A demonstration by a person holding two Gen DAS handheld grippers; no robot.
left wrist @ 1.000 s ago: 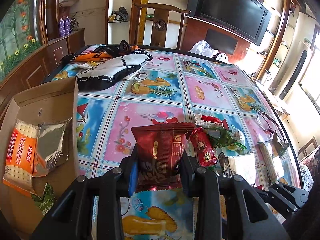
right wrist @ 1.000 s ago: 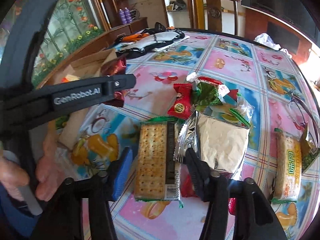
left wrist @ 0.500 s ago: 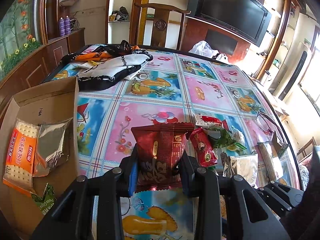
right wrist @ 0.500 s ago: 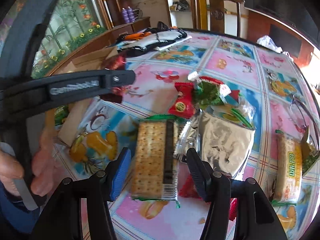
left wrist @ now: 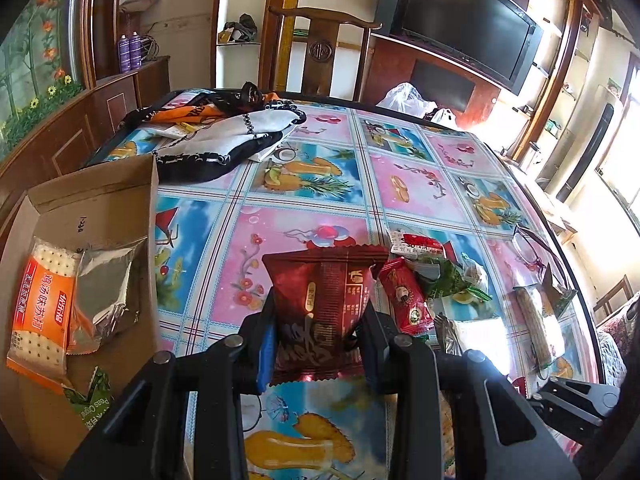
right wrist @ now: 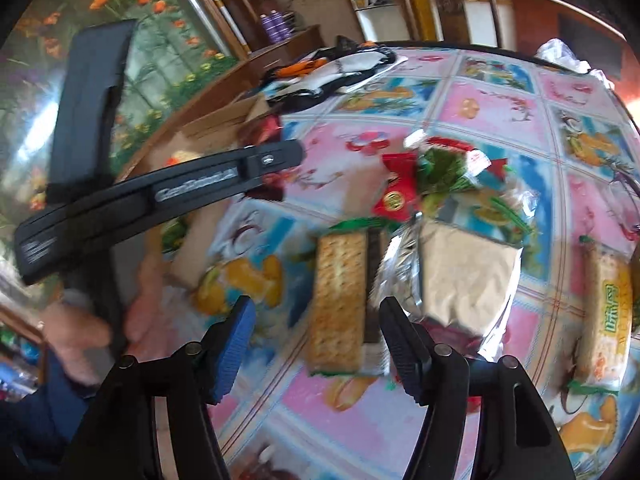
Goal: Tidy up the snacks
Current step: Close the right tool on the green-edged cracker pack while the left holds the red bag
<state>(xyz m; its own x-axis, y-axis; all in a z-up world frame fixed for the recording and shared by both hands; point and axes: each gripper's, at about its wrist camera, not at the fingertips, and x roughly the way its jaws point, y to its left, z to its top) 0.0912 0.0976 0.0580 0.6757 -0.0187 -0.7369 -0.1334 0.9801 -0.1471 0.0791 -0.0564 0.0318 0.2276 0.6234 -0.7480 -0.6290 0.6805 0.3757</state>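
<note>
My left gripper (left wrist: 320,344) is shut on a dark red snack packet (left wrist: 320,300), held above the table beside the cardboard box (left wrist: 96,208). The box holds an orange cracker pack (left wrist: 42,304), a silver packet (left wrist: 106,292) and a green packet (left wrist: 94,400). My right gripper (right wrist: 316,344) hovers over a green-edged cracker pack (right wrist: 340,300) lying on the table; its jaws are opening and the pads do not touch the pack. Right of it lie a silver packet (right wrist: 460,280), small red (right wrist: 394,196) and green snacks (right wrist: 444,168), and a yellow cracker pack (right wrist: 606,308).
A fruit-pattern tablecloth (left wrist: 400,184) covers the table. Black-and-white cloth (left wrist: 224,140) lies at the far left end. Glasses (left wrist: 532,244) rest near the right edge. A hand (right wrist: 92,328) holds the left gripper's handle in the right wrist view. A wooden chair (left wrist: 320,52) stands behind the table.
My right gripper's jaws have spread wider and its view has tilted a little over the cracker pack. The left gripper and its red packet have stayed put.
</note>
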